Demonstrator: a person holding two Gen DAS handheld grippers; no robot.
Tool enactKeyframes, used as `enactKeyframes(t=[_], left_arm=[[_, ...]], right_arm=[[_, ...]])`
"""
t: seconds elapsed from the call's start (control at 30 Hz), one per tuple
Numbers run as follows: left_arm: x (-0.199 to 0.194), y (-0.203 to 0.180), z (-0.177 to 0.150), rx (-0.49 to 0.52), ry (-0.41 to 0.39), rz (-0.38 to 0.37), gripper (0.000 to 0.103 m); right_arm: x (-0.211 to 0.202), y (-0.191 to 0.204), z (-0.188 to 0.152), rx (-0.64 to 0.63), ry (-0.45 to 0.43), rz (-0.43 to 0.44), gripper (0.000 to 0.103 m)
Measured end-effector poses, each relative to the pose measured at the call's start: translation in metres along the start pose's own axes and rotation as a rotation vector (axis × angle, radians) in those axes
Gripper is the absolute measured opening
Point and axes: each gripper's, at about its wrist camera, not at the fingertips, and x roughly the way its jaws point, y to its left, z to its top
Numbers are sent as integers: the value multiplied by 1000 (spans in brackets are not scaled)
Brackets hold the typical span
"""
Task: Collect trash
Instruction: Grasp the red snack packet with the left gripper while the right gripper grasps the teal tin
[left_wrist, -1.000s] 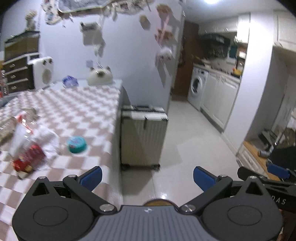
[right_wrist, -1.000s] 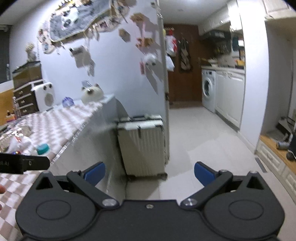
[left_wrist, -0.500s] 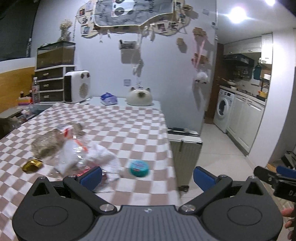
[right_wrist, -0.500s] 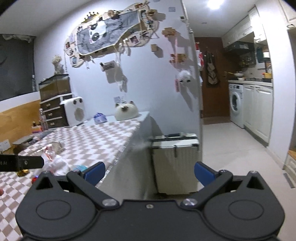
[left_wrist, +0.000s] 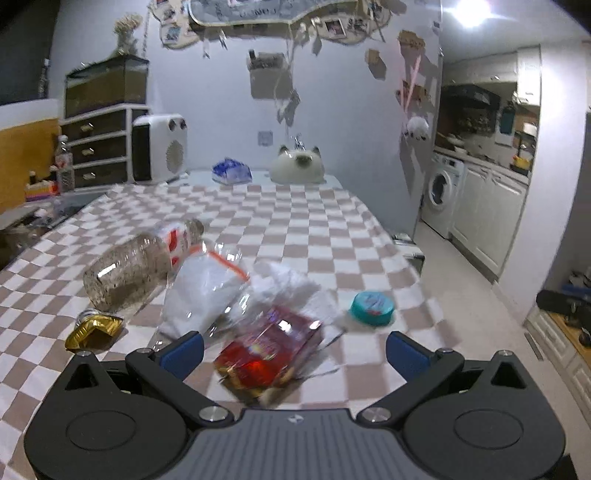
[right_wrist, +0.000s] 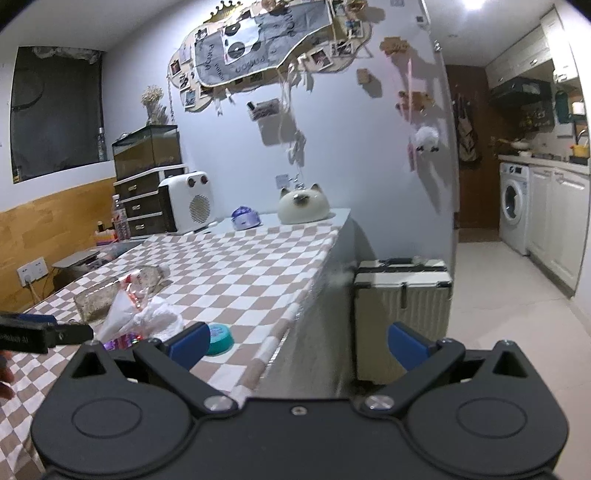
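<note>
- Several trash items sit bunched on the checkered tablecloth (left_wrist: 314, 229), near end, just ahead of the left gripper (left_wrist: 293, 349).
- We see a clear plastic bottle (left_wrist: 136, 264) lying on its side, red-and-white label, brownish residue inside, cap end pointing far.
- Clear zip bag (left_wrist: 207, 284) with an orange strip leans against the bottle; crumpled white tissue (left_wrist: 295, 284) just right of it.
- Red shiny wrapper (left_wrist: 269, 350) lies nearest, between the left gripper's blue pads but below them; no contact that we can tell.
- Gold foil scrap (left_wrist: 94, 328) to the left, teal round lid (left_wrist: 372, 303) to the right, apart from the pile.
- Left gripper fingers spread wide, holding nothing.
- Right gripper (right_wrist: 297, 341) also spread wide, empty, off the table's right edge; its left pad overlaps the teal lid in view.
- Table's right edge drops to open tiled floor (right_wrist: 498, 295); a cream suitcase (right_wrist: 402, 295) stands just beside that edge.
- Far half of the cloth is bare up to a cat-shaped ornament (left_wrist: 297, 166) and a white heater (left_wrist: 159, 147).
</note>
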Motion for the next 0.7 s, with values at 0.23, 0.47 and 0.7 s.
enactKeyframes(t=[0.23, 0.47, 0.7], left_arm=[[42, 37, -10, -1, 104, -127, 103], [76, 52, -7, -21, 111, -217, 103], [64, 36, -14, 28, 116, -283, 103]], right_arm=[[29, 20, -6, -30, 49, 31, 103], [48, 33, -6, 18, 76, 65, 103], [69, 47, -5, -42, 105, 87, 103]])
